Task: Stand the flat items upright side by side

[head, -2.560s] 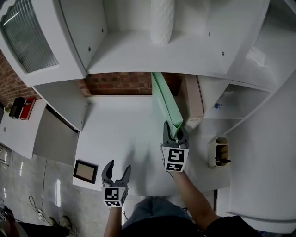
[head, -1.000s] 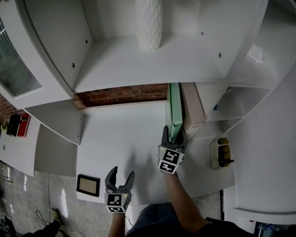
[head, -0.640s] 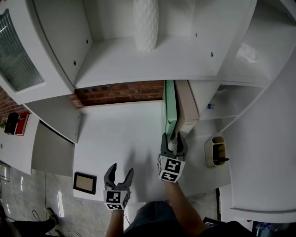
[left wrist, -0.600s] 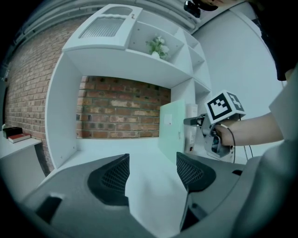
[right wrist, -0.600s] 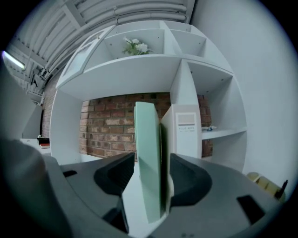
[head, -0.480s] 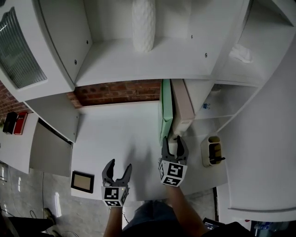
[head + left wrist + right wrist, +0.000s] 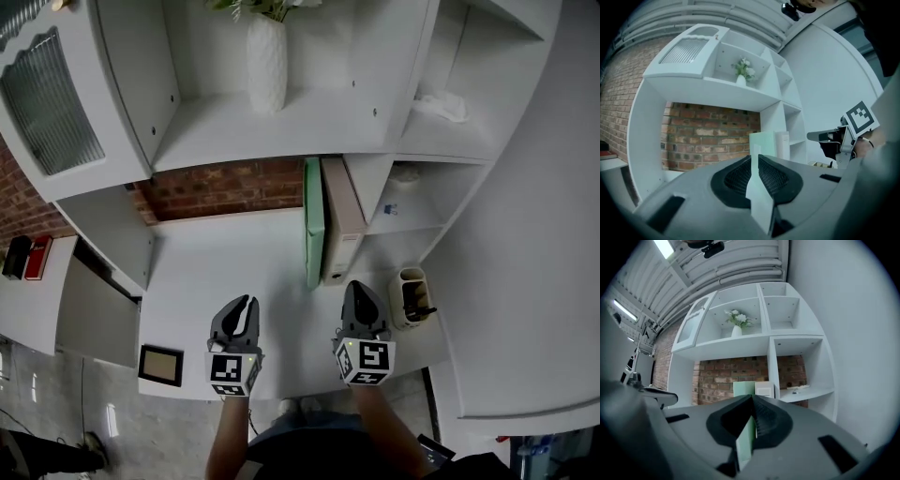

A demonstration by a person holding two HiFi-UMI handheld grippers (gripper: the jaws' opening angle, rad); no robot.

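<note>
A thin green flat item (image 7: 313, 220) stands upright on the white desk (image 7: 225, 272). It leans side by side against a beige flat item (image 7: 339, 220), which rests on the shelf partition. Both also show ahead in the left gripper view, green item (image 7: 761, 143) and beige item (image 7: 783, 143), and in the right gripper view, green item (image 7: 744, 388) and beige item (image 7: 764, 389). My right gripper (image 7: 359, 291) sits shut and empty just in front of them, touching neither. My left gripper (image 7: 242, 305) is near the desk's front edge, its jaws closing with nothing between them.
A white vase with flowers (image 7: 266, 61) stands on the upper shelf. A cup holder with dark items (image 7: 410, 298) sits on the desk right of my right gripper. A small framed picture (image 7: 159, 365) lies at the front left corner. A brick wall (image 7: 216, 187) backs the desk.
My right gripper let go of the green item and drew back toward the desk's front, jaws now together. The green item stays upright against the beige one. My left jaws went from wide open to together.
</note>
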